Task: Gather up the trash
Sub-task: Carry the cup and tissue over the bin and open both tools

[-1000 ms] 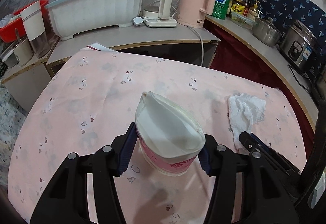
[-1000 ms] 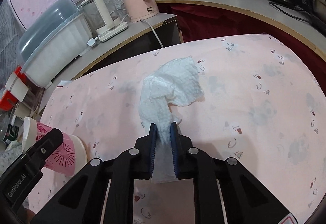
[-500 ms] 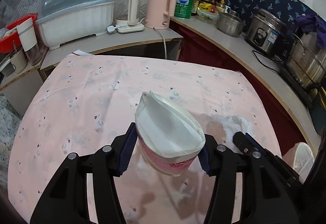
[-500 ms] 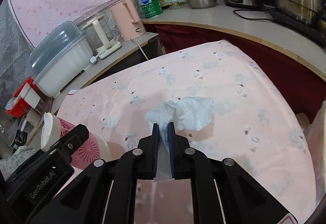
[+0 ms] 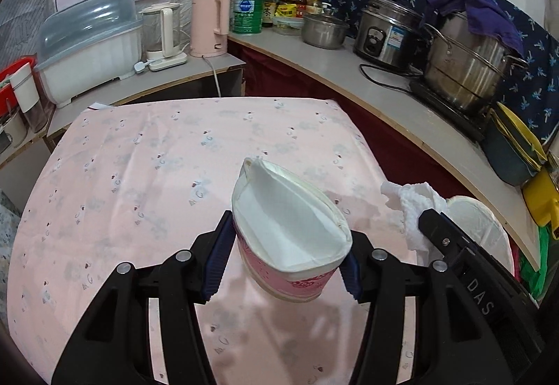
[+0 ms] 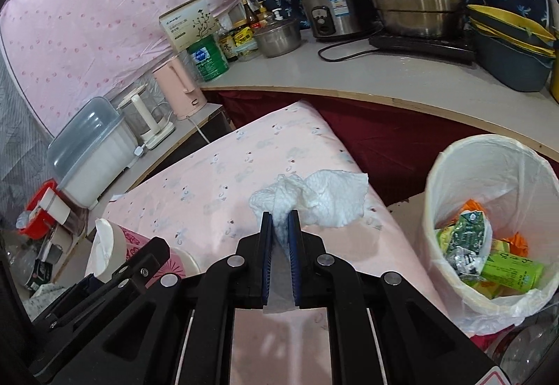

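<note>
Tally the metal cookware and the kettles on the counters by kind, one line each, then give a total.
Kettles: 2, the pink kettle and the glass kettle
Rice cooker: 1, the steel rice cooker
Lidded saucepan: 1, the small steel pot
Steamer pot: 1, the tall stacked steamer with a purple cloth on top
Total: 5

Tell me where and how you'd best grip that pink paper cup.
Grip the pink paper cup across its upper wall just below the rim, from the two opposite sides, as the left gripper does now. The wall is thin and the rim already squashed to a point, so squeeze lightly.
</note>
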Tool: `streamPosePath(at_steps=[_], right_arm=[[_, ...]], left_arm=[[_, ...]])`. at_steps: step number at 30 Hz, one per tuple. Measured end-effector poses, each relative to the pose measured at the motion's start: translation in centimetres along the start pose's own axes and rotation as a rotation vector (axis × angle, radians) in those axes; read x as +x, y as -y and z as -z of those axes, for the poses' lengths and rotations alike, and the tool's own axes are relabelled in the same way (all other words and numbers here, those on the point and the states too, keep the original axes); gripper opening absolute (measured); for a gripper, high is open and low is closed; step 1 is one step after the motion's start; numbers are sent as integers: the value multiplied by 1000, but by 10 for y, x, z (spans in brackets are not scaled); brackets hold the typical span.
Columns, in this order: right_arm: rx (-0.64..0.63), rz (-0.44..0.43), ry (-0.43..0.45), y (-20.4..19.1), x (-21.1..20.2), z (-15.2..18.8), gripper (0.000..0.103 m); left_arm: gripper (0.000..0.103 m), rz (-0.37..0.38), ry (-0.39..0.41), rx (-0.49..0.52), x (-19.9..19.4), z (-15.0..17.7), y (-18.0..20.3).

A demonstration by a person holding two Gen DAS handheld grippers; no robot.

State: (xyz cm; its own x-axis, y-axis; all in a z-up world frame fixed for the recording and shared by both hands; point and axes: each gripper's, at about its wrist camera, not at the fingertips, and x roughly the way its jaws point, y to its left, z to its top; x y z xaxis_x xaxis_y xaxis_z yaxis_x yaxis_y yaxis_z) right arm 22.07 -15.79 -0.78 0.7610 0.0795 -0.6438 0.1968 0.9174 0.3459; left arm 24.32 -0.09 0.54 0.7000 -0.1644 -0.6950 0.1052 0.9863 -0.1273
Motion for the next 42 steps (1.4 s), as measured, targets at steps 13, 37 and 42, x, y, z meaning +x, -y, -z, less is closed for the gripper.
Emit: streamPosePath(at_steps=[13,37,42], right_arm=[[82,72,60,70,-51,6,9],[209,142,110,165,-89,10,9],[224,151,102,177,-85,11,9]], left_arm=[[52,66,-6,104,-20,27,75],[52,143,-5,244,-32,50,161],[52,144,-15,251,-27,52,168]])
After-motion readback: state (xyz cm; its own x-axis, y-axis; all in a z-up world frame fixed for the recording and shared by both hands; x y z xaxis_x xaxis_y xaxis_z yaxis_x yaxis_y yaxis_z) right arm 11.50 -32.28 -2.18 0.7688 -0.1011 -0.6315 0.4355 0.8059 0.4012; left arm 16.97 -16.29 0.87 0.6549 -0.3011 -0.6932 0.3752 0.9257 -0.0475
